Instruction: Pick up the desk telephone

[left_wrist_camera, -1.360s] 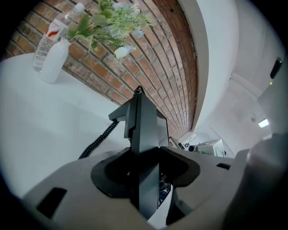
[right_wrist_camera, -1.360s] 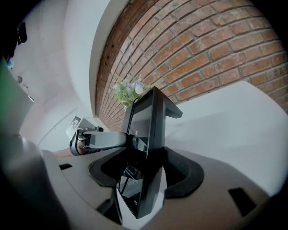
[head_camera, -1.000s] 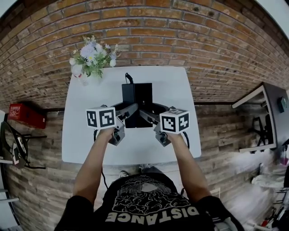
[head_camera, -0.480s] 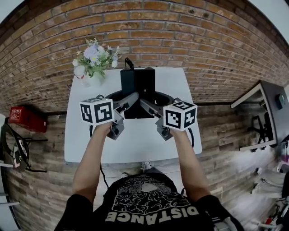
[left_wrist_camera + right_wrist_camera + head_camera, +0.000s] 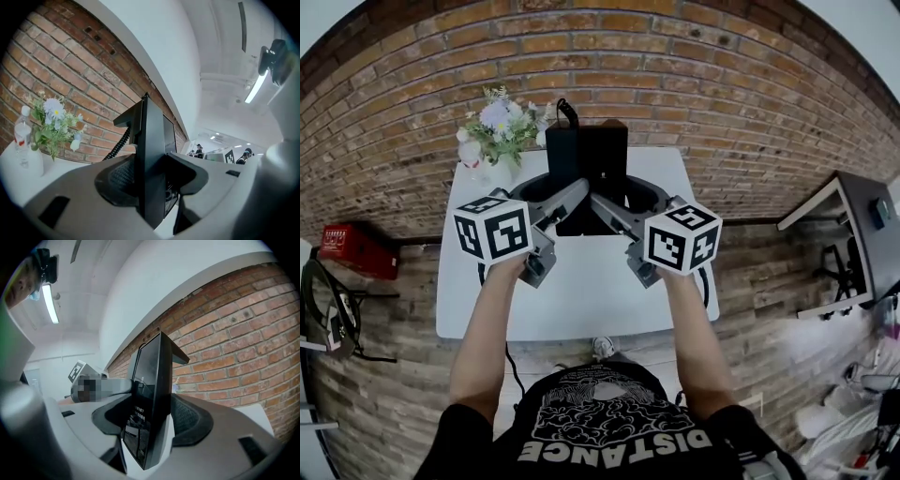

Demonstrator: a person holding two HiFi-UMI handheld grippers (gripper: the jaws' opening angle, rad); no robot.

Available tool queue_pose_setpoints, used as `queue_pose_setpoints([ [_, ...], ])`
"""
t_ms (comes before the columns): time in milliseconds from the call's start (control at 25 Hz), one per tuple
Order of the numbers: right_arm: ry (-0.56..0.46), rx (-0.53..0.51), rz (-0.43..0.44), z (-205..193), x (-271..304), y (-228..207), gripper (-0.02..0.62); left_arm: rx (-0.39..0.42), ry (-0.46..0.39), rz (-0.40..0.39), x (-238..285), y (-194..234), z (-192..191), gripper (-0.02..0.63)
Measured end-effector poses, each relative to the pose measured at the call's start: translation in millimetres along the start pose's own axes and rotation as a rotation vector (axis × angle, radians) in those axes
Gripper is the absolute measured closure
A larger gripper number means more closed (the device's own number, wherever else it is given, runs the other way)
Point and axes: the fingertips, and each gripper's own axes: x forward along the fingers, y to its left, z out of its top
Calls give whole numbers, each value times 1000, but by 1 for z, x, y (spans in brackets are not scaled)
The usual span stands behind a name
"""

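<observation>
Lifting desk telephone [image 5: 589, 173] higher above desk [image 5: 581, 309] than a second ago, keeping left hand-held gripper [image 5: 570, 199] and right hand-held gripper [image 5: 602, 204] each clamped on a side edge, holding it upright, long axis vertical, straight ahead, equally near both hands.

Desk telephone [image 5: 589, 173] = black plastic, matt on the edges, front face glossy w/ reflections. Left tool [image 5: 152, 180] & right tool [image 5: 150, 420] look like smooth matt grey plastic, pads [image 5: 119, 176] have a fine ribbed texture. Tabletop [image 5: 581, 300] smooth white, low sheen. Brick wall [image 5: 722, 84] rough, matt.
</observation>
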Motion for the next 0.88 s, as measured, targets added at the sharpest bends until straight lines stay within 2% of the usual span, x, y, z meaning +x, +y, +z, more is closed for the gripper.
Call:
queue_pose_setpoints([
  [400, -51, -50, 8, 22, -4, 16, 342, 67, -39, -1, -12, -15, 22, 400],
  [880, -37, -46, 10, 17, -2, 18, 341, 45, -33, 3, -15, -13, 17, 400],
])
